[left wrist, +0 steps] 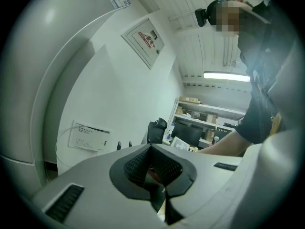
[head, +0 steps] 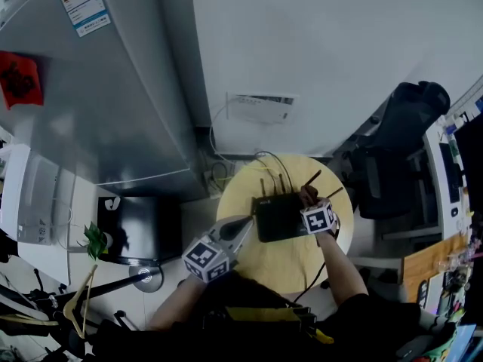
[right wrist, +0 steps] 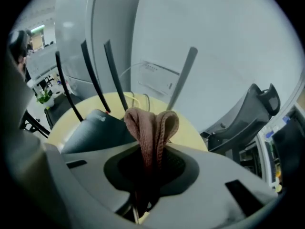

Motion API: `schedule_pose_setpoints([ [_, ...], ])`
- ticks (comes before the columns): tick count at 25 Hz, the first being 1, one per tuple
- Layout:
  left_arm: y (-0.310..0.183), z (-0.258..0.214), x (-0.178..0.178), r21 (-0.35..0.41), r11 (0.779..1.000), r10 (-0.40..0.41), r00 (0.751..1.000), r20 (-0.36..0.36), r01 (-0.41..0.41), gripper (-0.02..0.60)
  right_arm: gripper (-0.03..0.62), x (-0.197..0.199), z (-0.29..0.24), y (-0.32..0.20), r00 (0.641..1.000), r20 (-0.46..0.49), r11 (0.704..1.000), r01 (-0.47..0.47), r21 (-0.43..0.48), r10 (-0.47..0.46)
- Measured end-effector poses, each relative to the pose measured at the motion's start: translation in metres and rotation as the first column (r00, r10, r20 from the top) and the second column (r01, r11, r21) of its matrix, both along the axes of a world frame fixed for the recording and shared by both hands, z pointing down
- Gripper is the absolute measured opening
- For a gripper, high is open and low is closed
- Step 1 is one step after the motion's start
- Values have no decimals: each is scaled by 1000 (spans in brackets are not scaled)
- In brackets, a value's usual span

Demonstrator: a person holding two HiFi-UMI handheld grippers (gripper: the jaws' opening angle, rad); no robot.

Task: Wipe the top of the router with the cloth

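A black router [head: 278, 216] with several thin antennas lies on a round yellow table [head: 290, 259]. My right gripper [head: 309, 202] is over the router's right end, shut on a folded pinkish-brown cloth [right wrist: 151, 128] that sticks up from the jaws. In the right gripper view [right wrist: 147, 175] the router [right wrist: 93, 128] lies just ahead and to the left, its antennas [right wrist: 112, 73] rising behind. My left gripper [head: 240, 231] hovers at the table's left edge, beside the router and apart from it. In its own view the left gripper [left wrist: 155, 175] looks shut with nothing held, tilted up toward the wall.
A tall grey cabinet [head: 98, 89] stands to the left, with a black box [head: 139, 228] and a small plant [head: 94, 240] on the floor below it. A white wall box [head: 260, 108] with cables sits behind the table. A black office chair [head: 400, 149] is on the right.
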State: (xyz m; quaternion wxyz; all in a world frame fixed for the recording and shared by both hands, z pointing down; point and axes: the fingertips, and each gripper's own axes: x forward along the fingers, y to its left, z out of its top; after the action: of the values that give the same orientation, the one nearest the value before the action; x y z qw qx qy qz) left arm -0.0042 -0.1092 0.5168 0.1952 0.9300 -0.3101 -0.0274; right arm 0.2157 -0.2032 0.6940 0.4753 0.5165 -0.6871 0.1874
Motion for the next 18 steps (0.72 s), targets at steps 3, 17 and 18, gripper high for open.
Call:
schedule_pose_setpoints([
  [3, 1, -5, 3, 1, 1000, 8, 1000, -11, -8, -8, 66, -32, -15, 16, 989, 135, 997, 66, -34, -61],
  [17, 7, -4, -9, 9, 999, -37, 999, -11, 37, -8, 66, -167, 16, 105, 849, 489, 902, 355, -246, -201],
  [18, 8, -3, -11, 4, 999, -44, 999, -6, 44, -8, 66, -175, 19, 107, 842, 500, 896, 365, -252, -202],
])
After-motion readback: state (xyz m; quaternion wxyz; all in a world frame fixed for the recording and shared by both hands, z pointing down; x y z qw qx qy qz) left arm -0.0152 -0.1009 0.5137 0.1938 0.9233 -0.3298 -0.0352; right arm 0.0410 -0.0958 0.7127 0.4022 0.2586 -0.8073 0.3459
